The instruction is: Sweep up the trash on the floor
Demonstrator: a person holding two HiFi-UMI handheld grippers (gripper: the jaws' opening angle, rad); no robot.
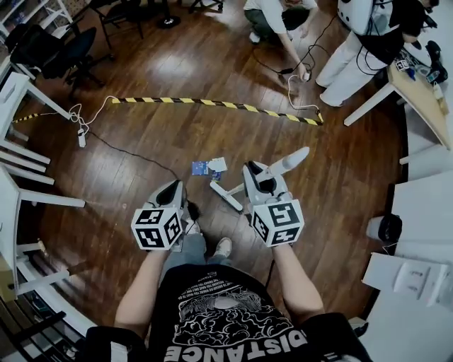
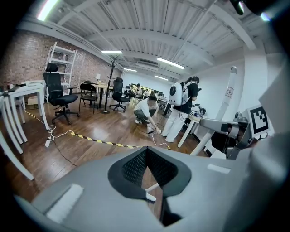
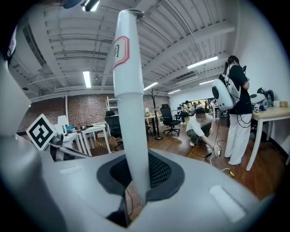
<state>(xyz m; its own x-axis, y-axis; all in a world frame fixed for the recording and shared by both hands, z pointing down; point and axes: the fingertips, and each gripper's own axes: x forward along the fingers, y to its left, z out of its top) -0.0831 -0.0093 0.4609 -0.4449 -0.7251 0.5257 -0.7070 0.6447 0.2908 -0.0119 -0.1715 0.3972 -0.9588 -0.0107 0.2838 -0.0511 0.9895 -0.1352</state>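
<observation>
Blue-white trash (image 1: 207, 167) beside white broom (image 1: 286, 164)

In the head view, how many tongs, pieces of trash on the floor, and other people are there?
Tongs: 2 (left tongs, right tongs)
Trash pieces: 2 (blue piece, white piece)
Other people: 2 (crouching person, standing person)
Total: 6

Head view looks steeply down on the striped tape (image 1: 212, 104); both gripper views look level beyond it, sharing the crouching person (image 2: 146, 108).
</observation>
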